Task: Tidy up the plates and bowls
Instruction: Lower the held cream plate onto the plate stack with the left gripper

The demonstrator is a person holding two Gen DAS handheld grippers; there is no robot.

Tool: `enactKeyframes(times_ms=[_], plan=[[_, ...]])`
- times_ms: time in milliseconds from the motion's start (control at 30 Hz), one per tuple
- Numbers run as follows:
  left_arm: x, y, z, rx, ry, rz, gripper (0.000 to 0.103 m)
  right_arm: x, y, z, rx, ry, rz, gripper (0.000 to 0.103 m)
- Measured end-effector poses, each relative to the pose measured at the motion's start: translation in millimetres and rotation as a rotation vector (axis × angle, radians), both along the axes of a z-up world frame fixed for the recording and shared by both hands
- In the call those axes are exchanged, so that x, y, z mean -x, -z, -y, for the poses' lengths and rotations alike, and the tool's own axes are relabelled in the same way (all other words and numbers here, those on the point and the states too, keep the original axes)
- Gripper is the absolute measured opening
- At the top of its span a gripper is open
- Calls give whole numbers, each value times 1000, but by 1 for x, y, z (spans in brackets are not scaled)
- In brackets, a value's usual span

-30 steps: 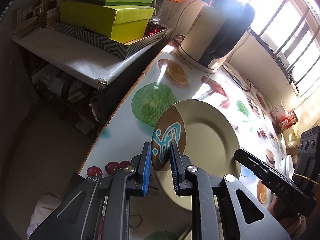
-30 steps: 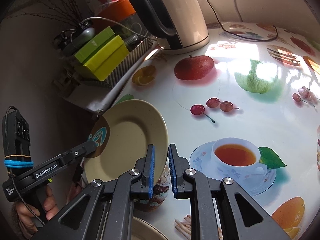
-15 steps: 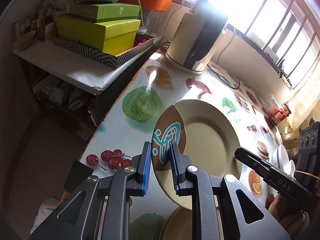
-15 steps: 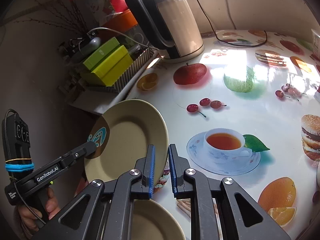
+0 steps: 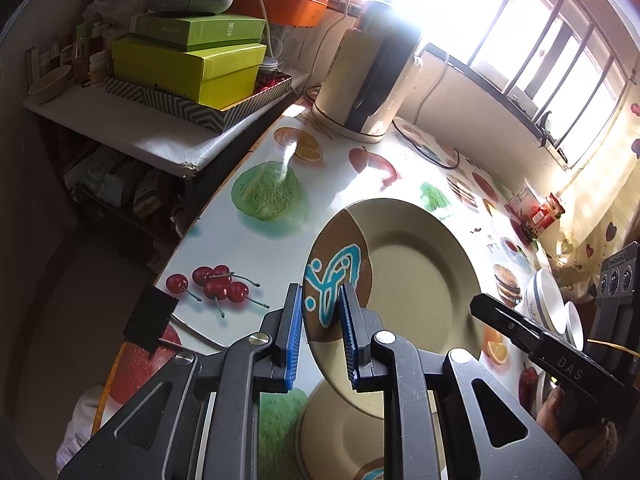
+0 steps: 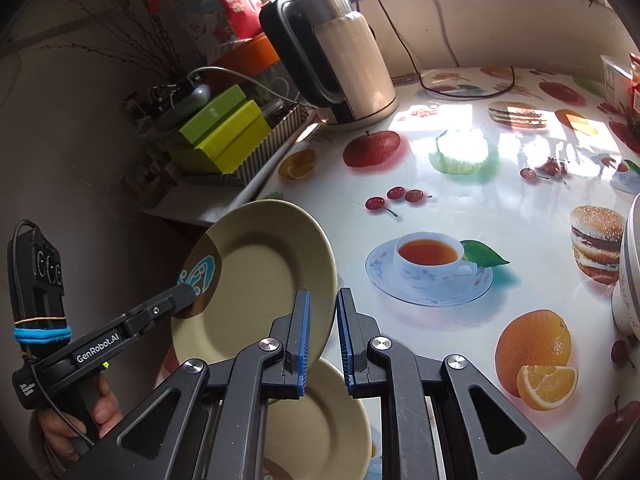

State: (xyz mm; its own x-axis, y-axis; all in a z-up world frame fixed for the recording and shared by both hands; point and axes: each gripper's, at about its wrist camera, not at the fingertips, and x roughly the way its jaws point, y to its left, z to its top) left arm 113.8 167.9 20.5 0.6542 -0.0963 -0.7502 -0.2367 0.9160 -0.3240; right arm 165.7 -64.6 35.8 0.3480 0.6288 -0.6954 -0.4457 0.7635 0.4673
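Held plate: a beige plate with a brown patch and a turquoise motif, tilted steeply on edge above the tabletop, off the surface.
Left claw: the left claw is pinching the plate's rim at the brown patch, one blue pad on each face (the plate shows between them).
Right claw: the right claw is pinching the opposite rim of the same plate; the rim runs down into the narrow gap between its blue pads.
Cross view: in the right view the left claw shows as a black arm reaching to the brown patch, with a hand round its grip; in the left view the right claw comes in from the right edge.
Second plate: another beige plate lies flat on the tabletop below the held one, partly hidden by the claw frames.
Bowls: white bowls with a grey band stand at the far right of the tabletop, well apart from the plates.
Tabletop: glossy, printed with cherries, apples, oranges, a teacup and burgers.
Kettle: a cream and black kettle stands at the far edge, by the window.
Shelf: green boxes are stacked in a striped tray on a shelf beside the tabletop.
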Motion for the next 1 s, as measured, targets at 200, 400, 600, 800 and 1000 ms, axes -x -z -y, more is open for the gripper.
enactKeyframes(times_ms=[200, 400, 600, 800, 1000], plan=[[16, 3, 7, 13, 5, -3, 19, 16, -1, 10, -5, 3, 5, 14], [28, 8, 16, 18, 12, -5, 19, 28, 2, 20, -12, 10, 1, 14], [39, 12, 21, 21, 12, -11, 19, 39, 5, 26, -15, 13, -4, 14], [48, 16, 27, 18, 13, -16, 19, 50, 6, 31, -16, 14, -5, 14], [55, 21, 32, 21, 17, -26, 20, 57, 9, 36, -17, 19, -13, 14]])
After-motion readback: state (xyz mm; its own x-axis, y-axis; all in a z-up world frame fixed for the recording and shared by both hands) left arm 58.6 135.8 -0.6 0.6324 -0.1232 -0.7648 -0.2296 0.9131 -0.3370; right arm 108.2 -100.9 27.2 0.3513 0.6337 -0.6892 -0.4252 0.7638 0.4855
